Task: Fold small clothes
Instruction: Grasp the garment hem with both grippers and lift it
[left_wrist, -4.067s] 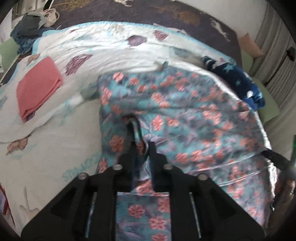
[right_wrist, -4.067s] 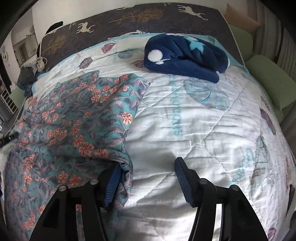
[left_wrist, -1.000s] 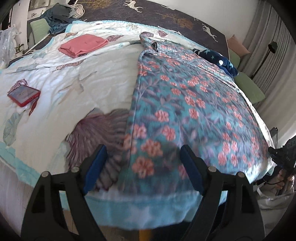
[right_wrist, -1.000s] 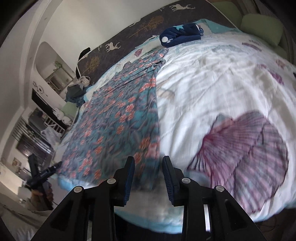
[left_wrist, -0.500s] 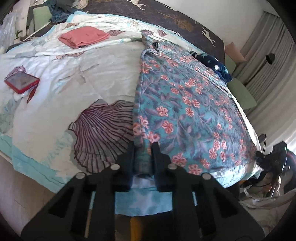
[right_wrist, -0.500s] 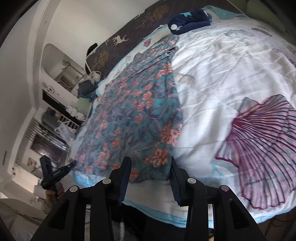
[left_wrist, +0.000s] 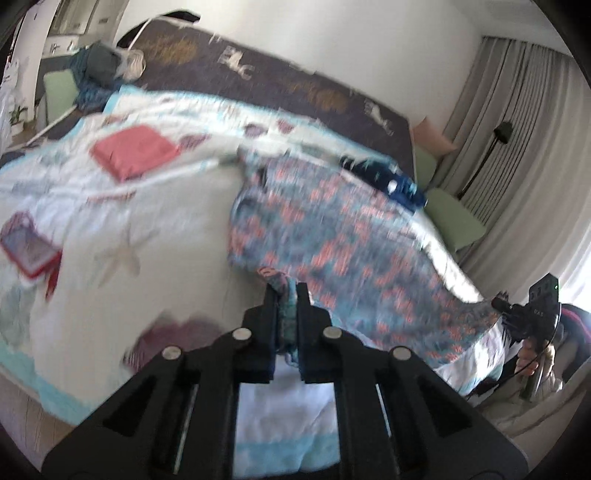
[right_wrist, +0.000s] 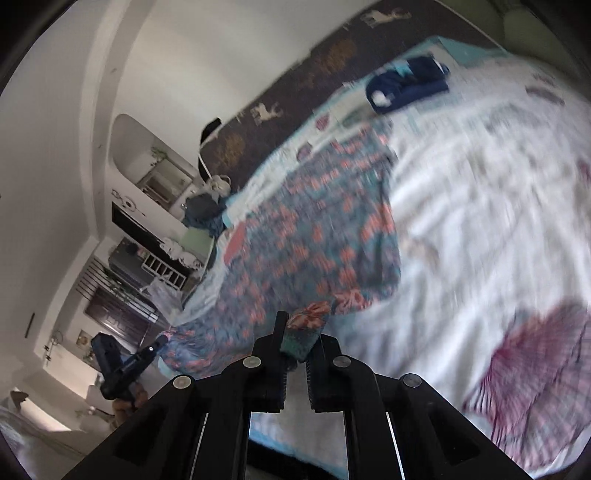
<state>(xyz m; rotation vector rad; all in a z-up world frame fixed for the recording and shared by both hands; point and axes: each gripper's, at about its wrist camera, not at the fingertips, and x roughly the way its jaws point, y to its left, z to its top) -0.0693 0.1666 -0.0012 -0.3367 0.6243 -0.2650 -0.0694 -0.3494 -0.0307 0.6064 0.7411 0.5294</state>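
A teal garment with pink flowers (left_wrist: 332, 240) lies lengthwise on the white quilt (left_wrist: 129, 221). My left gripper (left_wrist: 286, 291) has its jaws closing, pads pressed on the garment's near left hem corner, which bunches between them. In the right wrist view the same garment (right_wrist: 314, 229) runs away from me; my right gripper (right_wrist: 301, 328) has its jaws closing, pinching the near right hem corner. Both corners are raised off the bed. Each gripper shows in the other's view: the right gripper (left_wrist: 532, 314) in a hand, the left gripper (right_wrist: 122, 365) at lower left.
A folded pink cloth (left_wrist: 135, 151) and a red-cased phone (left_wrist: 27, 251) lie on the quilt's left side. A navy starred garment (right_wrist: 406, 86) sits near the dark headboard (left_wrist: 258, 77). A green pillow (left_wrist: 454, 218) is beside the curtains. The bed's near edge is just below the grippers.
Both grippers went from open to shut on the garment's near hem corners. Both then rose, lifting that edge off the quilt.
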